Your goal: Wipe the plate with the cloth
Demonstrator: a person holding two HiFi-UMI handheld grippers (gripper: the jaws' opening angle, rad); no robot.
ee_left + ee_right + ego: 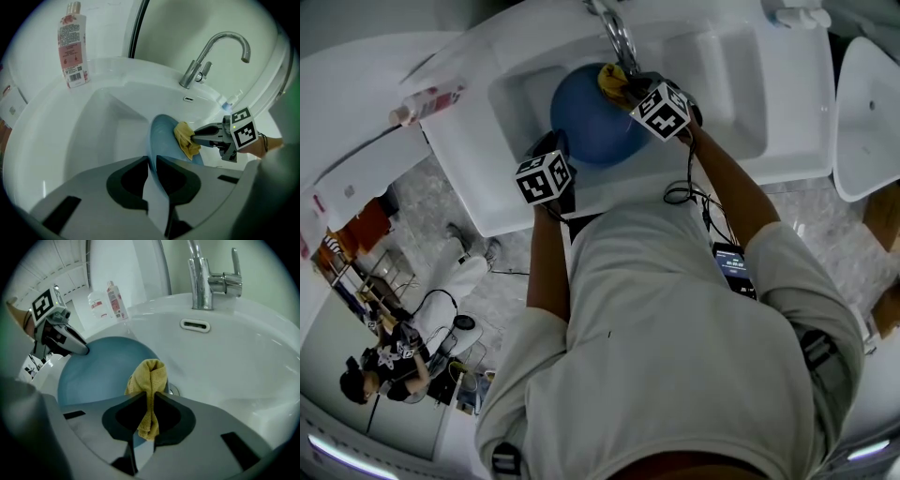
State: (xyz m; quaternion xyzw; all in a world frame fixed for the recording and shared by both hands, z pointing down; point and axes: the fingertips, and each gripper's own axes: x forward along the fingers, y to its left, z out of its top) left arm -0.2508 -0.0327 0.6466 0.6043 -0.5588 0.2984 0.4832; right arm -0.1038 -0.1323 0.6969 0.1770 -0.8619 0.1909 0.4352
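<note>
Left tool (152,180) is clamped tight on the rim of the blue plate (164,140), which stands on edge in the sink (243,362) straight out past its jaws. Right tool (151,416) is pinched shut on the yellow cloth (149,380), and the bunched end sticking out front sits against the plate's face.

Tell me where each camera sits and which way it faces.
Head view: on the person's head, steeply down at the sink; torso, forearms, left gripper, right gripper show.
Left gripper view: on that gripper, along jaws clamped on the plate rim, toward the faucet.
Right gripper view: on that gripper, along jaws pinching the cloth, toward the faucet.
Both gripper views share plate, cloth, faucet and the other gripper.
</note>
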